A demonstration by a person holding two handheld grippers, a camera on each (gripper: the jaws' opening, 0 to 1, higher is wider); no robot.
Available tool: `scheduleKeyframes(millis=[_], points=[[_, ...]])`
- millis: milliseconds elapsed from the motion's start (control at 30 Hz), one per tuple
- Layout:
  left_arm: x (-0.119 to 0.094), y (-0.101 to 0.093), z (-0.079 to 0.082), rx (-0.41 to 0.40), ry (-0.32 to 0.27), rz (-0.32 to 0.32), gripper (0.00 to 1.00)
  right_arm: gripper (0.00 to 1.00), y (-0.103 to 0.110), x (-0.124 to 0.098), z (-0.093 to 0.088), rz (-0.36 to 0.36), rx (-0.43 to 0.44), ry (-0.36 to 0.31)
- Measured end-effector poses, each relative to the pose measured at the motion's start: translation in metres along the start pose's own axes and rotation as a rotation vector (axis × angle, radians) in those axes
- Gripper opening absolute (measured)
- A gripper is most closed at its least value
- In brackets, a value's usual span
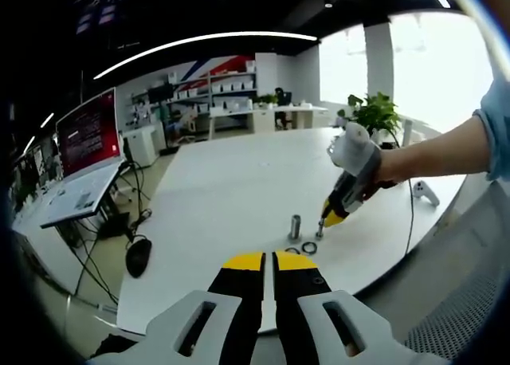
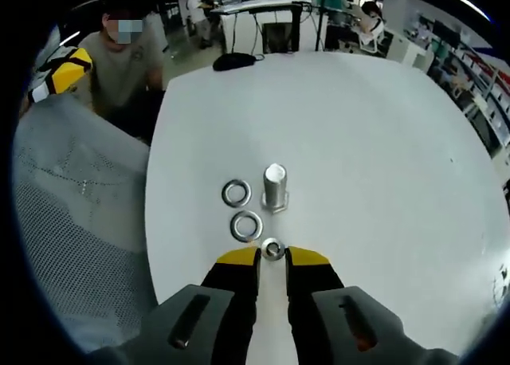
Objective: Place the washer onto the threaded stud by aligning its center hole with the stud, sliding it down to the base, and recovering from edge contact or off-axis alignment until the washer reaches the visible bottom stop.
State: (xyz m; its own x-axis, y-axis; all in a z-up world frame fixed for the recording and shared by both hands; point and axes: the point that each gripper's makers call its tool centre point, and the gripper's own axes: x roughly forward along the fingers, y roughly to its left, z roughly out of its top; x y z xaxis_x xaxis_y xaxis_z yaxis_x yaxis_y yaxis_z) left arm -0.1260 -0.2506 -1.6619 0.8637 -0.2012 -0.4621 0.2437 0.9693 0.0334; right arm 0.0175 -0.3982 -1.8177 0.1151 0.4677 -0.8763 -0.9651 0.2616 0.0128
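A short threaded metal stud [image 2: 275, 186] stands upright on the white table [image 2: 358, 126]. Two loose washers [image 2: 236, 193] [image 2: 246, 225] lie flat just left of it. A third washer [image 2: 272, 249] sits between the yellow tips of my right gripper [image 2: 272, 258], which is shut on it, low over the table a little short of the stud. In the left gripper view the stud [image 1: 295, 225] and the right gripper [image 1: 335, 209], held by a hand, are ahead. My left gripper [image 1: 268, 263] hangs off the table's near edge, jaws together and holding nothing.
A person sits beyond the table's edge at the upper left of the right gripper view, beside the left gripper [image 2: 68, 70]. A mesh chair back [image 2: 72, 221] is at left. A computer mouse [image 1: 138, 255], cables, a potted plant [image 1: 374, 114] and a game controller [image 1: 425, 191] ring the table.
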Motion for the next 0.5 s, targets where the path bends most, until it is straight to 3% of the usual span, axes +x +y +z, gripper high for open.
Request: scheduleKeyframes(millis=[200, 367, 500], points=[[0.0, 0.0, -0.001, 0.001, 0.006, -0.001, 0.01, 0.14, 0.003, 0.015, -0.011, 0.006, -0.004, 0.045], [0.0, 0.0, 0.0, -0.002, 0.001, 0.002, 0.01, 0.16, 0.005, 0.021, -0.022, 0.013, -0.071, 0.1], [0.0, 0.0, -0.001, 0.0, 0.001, 0.0, 0.01, 0.3, 0.006, 0.018, -0.025, 0.008, -0.052, 0.106]])
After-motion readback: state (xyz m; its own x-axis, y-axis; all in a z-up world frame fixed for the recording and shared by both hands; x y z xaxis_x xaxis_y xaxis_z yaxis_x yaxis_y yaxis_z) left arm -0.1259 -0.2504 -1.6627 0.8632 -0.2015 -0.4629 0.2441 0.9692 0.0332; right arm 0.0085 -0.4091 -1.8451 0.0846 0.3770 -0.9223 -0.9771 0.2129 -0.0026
